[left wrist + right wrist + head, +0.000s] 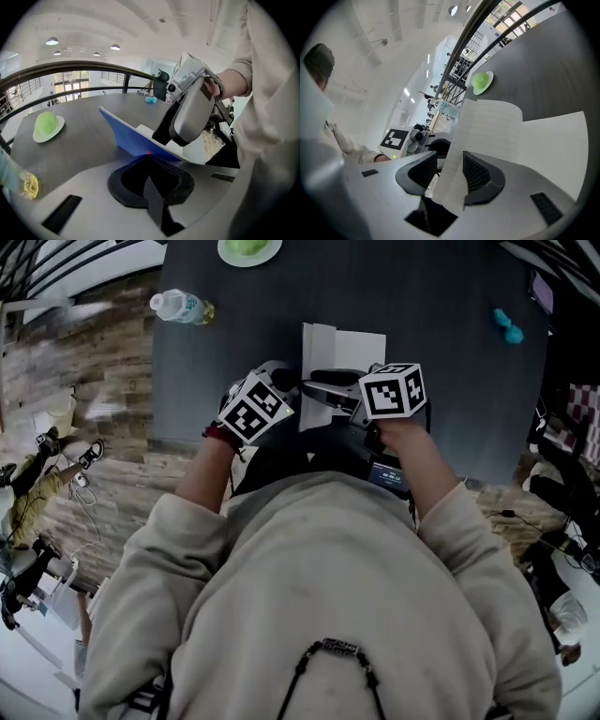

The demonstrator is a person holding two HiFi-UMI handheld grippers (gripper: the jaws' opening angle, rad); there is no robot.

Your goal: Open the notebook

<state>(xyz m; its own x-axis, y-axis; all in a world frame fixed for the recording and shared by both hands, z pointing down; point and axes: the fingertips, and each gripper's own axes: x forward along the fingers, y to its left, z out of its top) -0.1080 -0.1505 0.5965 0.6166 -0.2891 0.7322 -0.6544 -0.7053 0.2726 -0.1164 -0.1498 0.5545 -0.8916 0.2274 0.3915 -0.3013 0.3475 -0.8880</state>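
The notebook [343, 354] lies open on the dark table [441, 381] just in front of me, white pages showing. In the left gripper view its blue cover [126, 136] stands raised at a slant, and my left gripper [149, 157] is shut on the cover's near edge. In the right gripper view a lined page [487, 136] stands upright between the jaws of my right gripper [450, 171]. Those jaws stand slightly apart, with a gap showing at the left pad [423, 171]. In the head view the left gripper [281, 381] and the right gripper [323, 390] meet at the notebook's near edge.
A green plate [248, 249] sits at the table's far edge. A water bottle [183, 307] lies at the far left corner. A small teal object [508, 326] rests far right. The table's near edge runs under my arms, with wood floor on the left.
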